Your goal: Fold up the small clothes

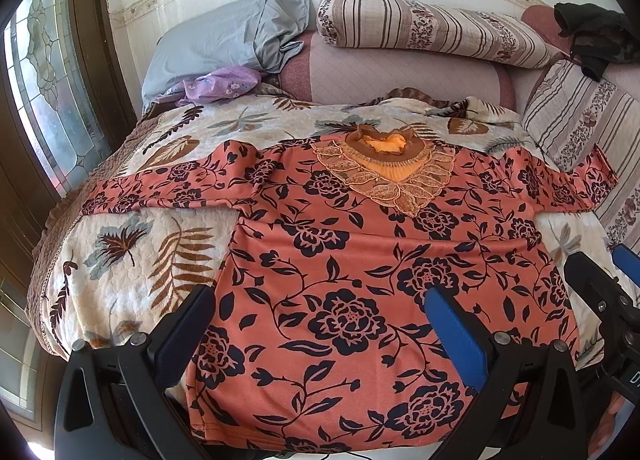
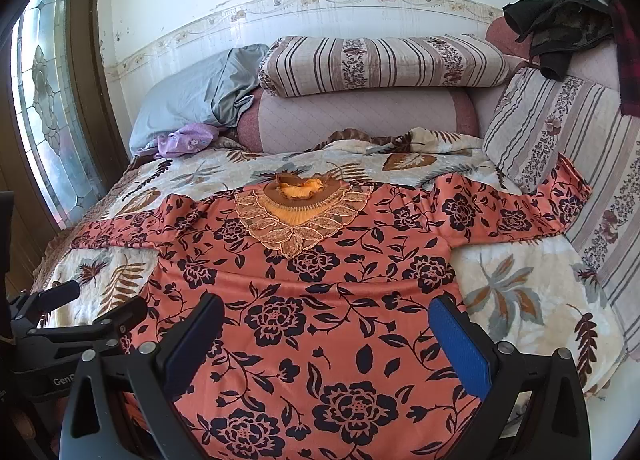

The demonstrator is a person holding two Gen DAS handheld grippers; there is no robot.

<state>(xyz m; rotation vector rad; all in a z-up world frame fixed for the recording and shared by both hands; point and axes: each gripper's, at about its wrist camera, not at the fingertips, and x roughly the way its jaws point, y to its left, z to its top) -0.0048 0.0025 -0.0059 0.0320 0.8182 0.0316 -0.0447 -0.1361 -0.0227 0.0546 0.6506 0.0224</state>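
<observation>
Both sleeves [image 1: 160, 188] spread to bedspread [image 1: 120, 260] edges.

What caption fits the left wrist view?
Open left gripper above floral top spread flat on bedspread, sleeves out.

My right tongs [image 2: 326, 334] hang spread wide above the coral long-sleeved blouse with dark floral print [image 2: 320, 292], spread flat on the leaf-patterned quilted bed [image 2: 520, 292]. My left tongs [image 2: 92, 302] sit beside its left edge.
</observation>
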